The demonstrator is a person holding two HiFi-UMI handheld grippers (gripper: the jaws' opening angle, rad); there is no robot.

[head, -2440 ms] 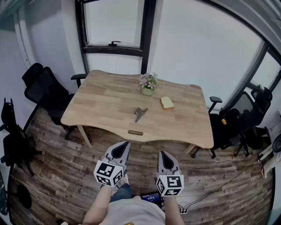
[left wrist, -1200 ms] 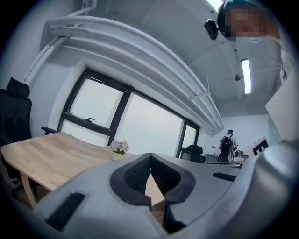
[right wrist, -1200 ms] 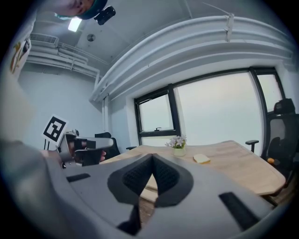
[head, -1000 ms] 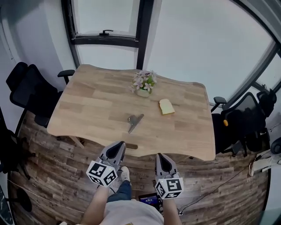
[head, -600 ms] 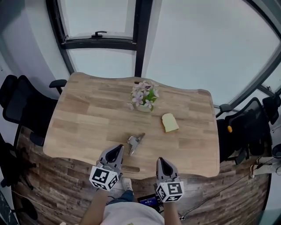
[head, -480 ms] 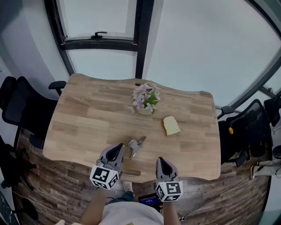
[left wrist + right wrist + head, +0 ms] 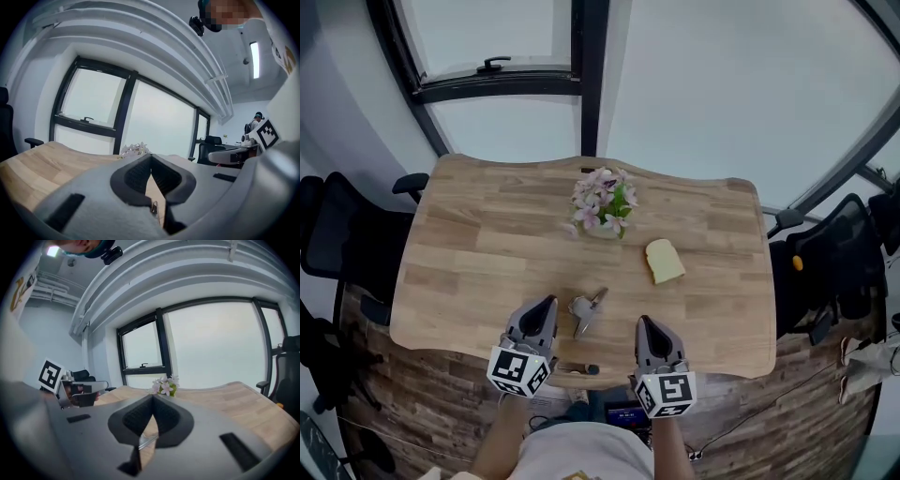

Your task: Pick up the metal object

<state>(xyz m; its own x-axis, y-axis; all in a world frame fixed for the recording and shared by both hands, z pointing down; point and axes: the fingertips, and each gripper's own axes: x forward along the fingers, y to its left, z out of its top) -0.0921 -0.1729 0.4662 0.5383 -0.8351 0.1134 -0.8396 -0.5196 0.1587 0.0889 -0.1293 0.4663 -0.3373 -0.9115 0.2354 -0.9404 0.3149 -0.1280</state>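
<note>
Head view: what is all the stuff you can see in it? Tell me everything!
table: one, light wood, middle of the view
metal object: one, silver-grey, on the table near its front edge, between the two tongs' tips
flower pot: one, pink and white blooms with green leaves, toward the table's far side
bread-shaped slice: one, pale yellow, on the table to the right of the flowers
chairs: at least two, black, on both sides of the table
window frame: one, black, behind the table
floor: brown wood planks, around the table
left tongs: one, grey, shut, empty, over the front edge
right tongs: one, grey, shut, empty, over the front edge
</note>
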